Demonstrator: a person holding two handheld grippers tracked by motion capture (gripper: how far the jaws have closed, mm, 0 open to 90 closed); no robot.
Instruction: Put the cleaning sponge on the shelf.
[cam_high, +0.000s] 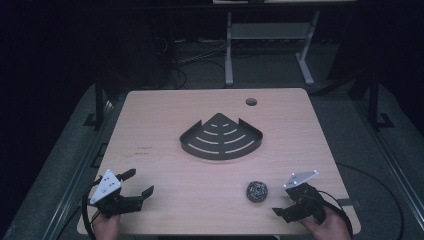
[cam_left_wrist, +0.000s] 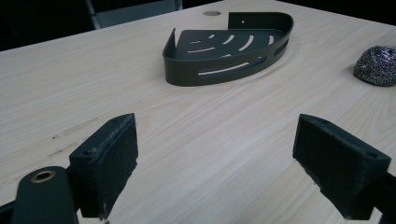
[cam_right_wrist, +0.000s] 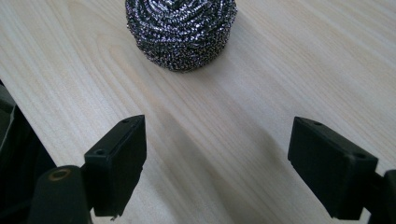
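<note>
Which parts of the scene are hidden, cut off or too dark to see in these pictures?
- Steel scourer: in the left gripper view its right side is cut by the frame edge; in the right gripper view its top is cut too.
- Corner basket: its underside is hidden by its own floor.
- High view: the room behind the table is too dark.
- Right tongs: hand covers the rear.

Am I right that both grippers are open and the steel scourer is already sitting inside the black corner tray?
Not quite. Both the left gripper and right gripper are open, but the scourer is not in the tray. It lies on the bare table, apart from the tray and just ahead of the right gripper. The high view shows this.
</note>
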